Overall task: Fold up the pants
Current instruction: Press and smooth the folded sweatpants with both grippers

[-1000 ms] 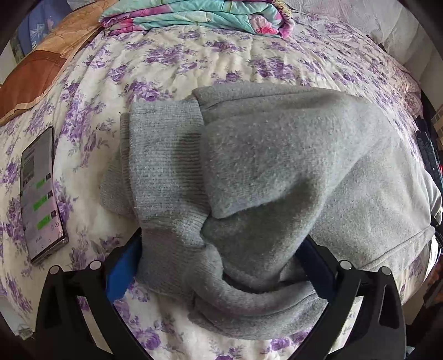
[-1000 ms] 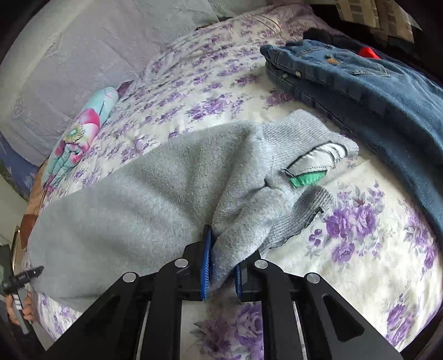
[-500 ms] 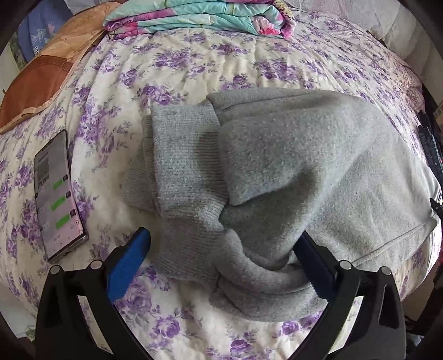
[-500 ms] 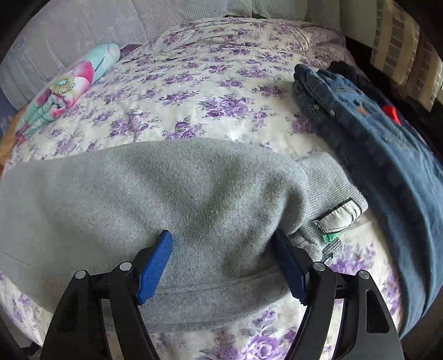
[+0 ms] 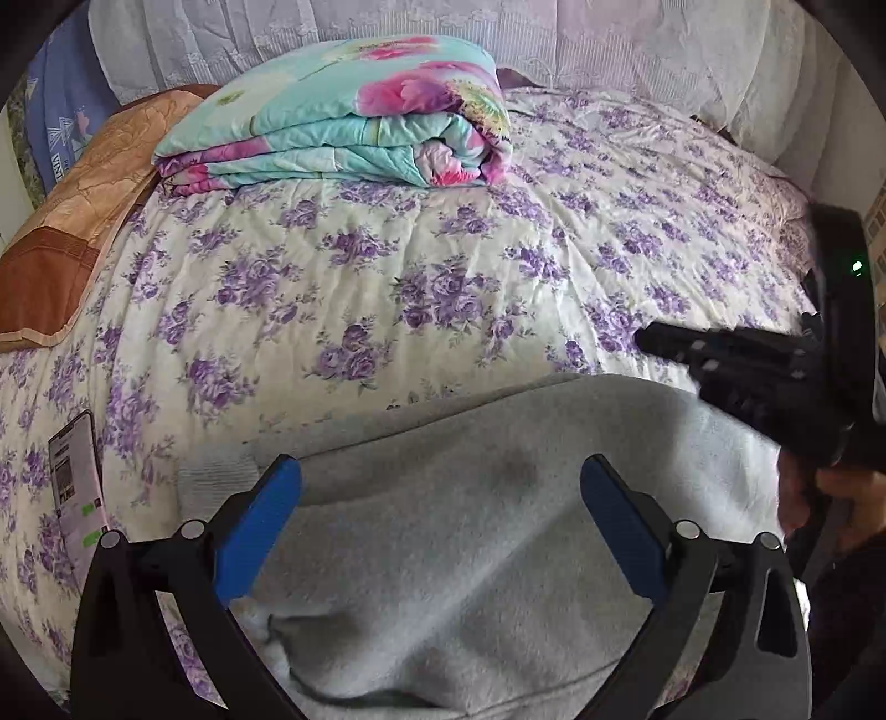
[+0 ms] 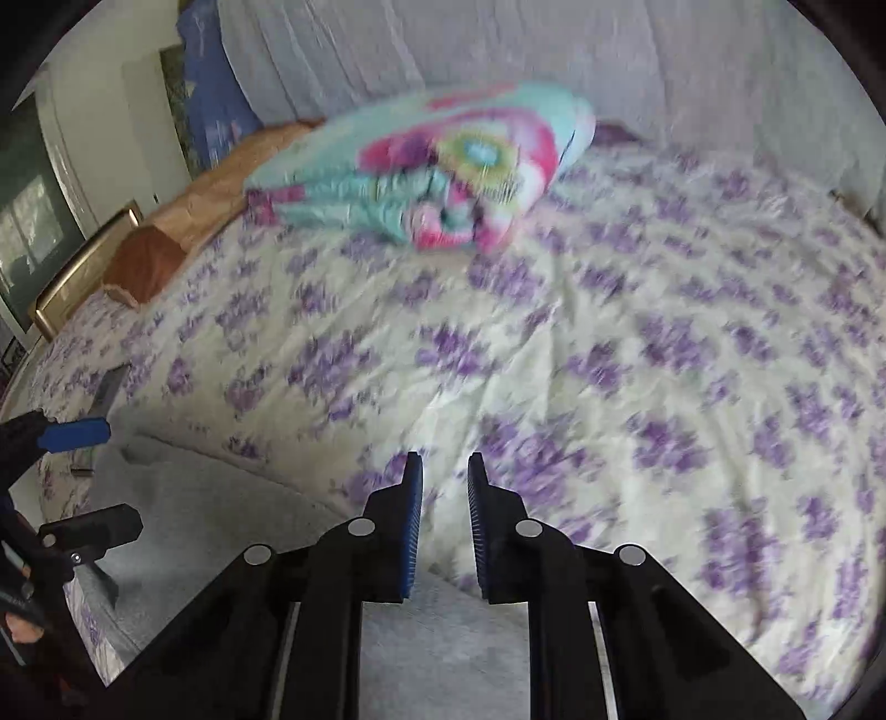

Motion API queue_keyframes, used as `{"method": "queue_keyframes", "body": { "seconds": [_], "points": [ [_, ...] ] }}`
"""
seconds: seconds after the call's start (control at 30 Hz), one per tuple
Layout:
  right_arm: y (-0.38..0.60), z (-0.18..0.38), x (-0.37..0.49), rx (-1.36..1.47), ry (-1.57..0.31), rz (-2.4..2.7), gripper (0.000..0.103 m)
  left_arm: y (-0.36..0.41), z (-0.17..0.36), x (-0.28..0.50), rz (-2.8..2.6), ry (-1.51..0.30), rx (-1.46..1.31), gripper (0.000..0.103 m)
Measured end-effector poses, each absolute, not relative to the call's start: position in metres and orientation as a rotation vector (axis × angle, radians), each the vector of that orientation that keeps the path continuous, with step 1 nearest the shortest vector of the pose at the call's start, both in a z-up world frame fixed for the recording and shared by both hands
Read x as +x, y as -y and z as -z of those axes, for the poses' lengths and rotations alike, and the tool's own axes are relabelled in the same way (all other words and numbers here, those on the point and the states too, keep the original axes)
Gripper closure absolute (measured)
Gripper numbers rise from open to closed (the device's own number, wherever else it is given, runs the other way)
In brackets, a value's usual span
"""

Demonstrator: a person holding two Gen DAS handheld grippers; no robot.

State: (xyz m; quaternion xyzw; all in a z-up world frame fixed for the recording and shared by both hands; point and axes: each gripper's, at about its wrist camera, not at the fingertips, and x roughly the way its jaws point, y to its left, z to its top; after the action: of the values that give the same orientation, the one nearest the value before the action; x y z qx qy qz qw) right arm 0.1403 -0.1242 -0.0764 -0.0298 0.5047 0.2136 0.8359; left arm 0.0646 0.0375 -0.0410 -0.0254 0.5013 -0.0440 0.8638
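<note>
The grey sweatpants (image 5: 470, 548) lie folded on the flowered bedspread (image 5: 421, 288), near its front edge. My left gripper (image 5: 440, 476) is wide open above them and holds nothing. In the right wrist view the pants (image 6: 221, 498) show at lower left and under the gripper body. My right gripper (image 6: 444, 471) has its jaws nearly together with a narrow empty gap, raised over the pants' far edge. It shows in the left wrist view (image 5: 664, 340) at the right.
A folded turquoise and pink quilt (image 5: 343, 127) lies at the back of the bed. An orange-brown blanket (image 5: 72, 232) is at the left. A phone (image 5: 77, 487) lies near the bed's left edge. A white curtain (image 5: 498, 33) hangs behind.
Both grippers have let go of the pants and lifted back. The right jaws went from shut on cloth to wide open to nearly closed. Both views now look toward the headboard.
</note>
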Motion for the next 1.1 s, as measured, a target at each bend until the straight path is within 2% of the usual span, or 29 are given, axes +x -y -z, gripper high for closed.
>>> {"method": "queue_keyframes", "body": {
  "seconds": [0.03,0.2,0.33,0.4,0.43,0.47,0.5,0.53,0.63,0.7,0.73,0.8,0.9,1.03,1.1],
  "points": [
    [0.123,0.085,0.128,-0.041,-1.089,-0.501,0.092,-0.033,0.046,0.067,0.089,-1.057,-0.036,0.005],
    [0.147,0.088,0.055,-0.024,-1.058,-0.641,0.093,-0.025,0.087,0.054,0.155,-1.142,0.089,0.004],
    [0.154,0.091,0.046,0.007,-1.107,-0.669,0.093,-0.018,0.098,0.033,0.197,-1.122,0.225,0.004],
    [0.157,0.082,0.057,0.027,-1.116,-0.671,0.089,-0.016,0.1,0.026,0.19,-1.098,0.263,0.004],
    [0.16,0.074,0.064,0.054,-1.092,-0.669,0.075,-0.017,0.1,0.025,0.186,-1.093,0.258,0.004],
    [0.164,0.066,0.072,0.098,-1.067,-0.667,0.047,-0.019,0.1,0.025,0.185,-1.096,0.244,0.004],
    [0.166,0.063,0.083,0.151,-1.069,-0.675,0.034,-0.02,0.1,0.025,0.187,-1.098,0.23,0.004],
    [0.166,0.064,0.093,0.194,-1.094,-0.693,0.026,-0.021,0.101,0.026,0.189,-1.099,0.221,0.004],
    [0.149,0.078,0.114,0.186,-1.171,-0.645,0.026,-0.022,0.102,0.027,0.19,-1.093,0.217,0.004],
    [0.131,0.096,0.118,0.187,-1.266,-0.677,0.037,-0.021,0.102,0.026,0.192,-1.088,0.218,0.004],
    [0.124,0.1,0.116,0.171,-1.286,-0.692,0.052,-0.022,0.102,0.026,0.194,-1.087,0.217,0.004],
    [0.116,0.097,0.112,0.166,-1.273,-0.725,0.075,-0.022,0.102,0.027,0.2,-1.086,0.212,0.004],
    [0.11,0.092,0.117,0.197,-1.273,-0.726,0.077,-0.022,0.101,0.027,0.203,-1.081,0.208,0.004],
    [0.107,0.107,0.132,0.249,-1.339,-0.682,0.069,-0.023,0.101,0.028,0.206,-1.07,0.191,0.004],
    [0.112,0.095,0.136,0.208,-1.248,-0.623,0.081,-0.024,0.099,0.027,0.207,-1.062,0.177,0.004]
  ]
}}
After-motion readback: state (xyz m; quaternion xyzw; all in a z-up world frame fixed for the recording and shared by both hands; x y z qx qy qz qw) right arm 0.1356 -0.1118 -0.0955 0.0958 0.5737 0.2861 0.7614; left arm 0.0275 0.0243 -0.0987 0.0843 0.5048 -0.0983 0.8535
